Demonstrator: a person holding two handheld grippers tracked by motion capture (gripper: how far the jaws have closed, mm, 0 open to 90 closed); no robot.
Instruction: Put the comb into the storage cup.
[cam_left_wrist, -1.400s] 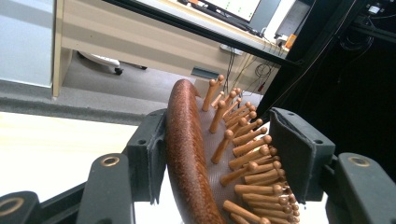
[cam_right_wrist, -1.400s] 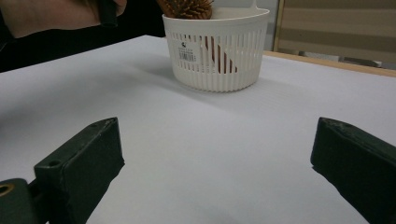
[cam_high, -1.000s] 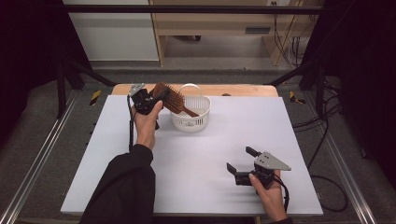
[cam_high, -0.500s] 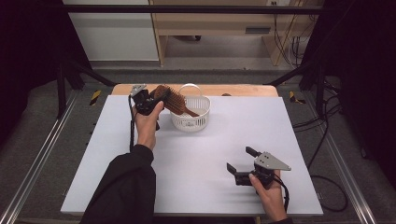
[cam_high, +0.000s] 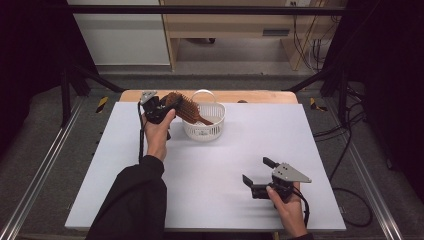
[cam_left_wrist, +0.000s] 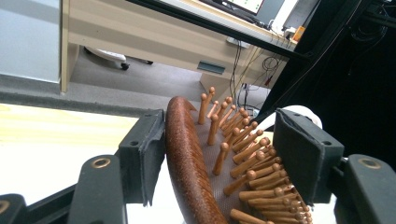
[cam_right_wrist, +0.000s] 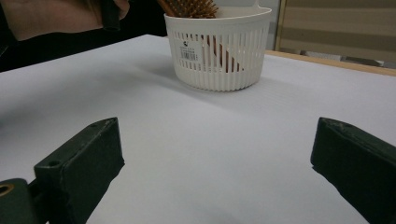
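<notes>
Left gripper (cam_high: 167, 102) jaws clamped on wooden hairbrush (cam_left_wrist: 212, 163) head — handle angled down into white basket (cam_high: 205, 131). Right gripper (cam_high: 256, 174) jaws spread wide, nothing between — basket well ahead.

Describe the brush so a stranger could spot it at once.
Start at the white table and look to its far edge, where a white slatted basket stands. The brush leans out of it, handle down inside, head gripped by the left gripper. It is the one brown wooden thing, studded with round-tipped pegs.
</notes>
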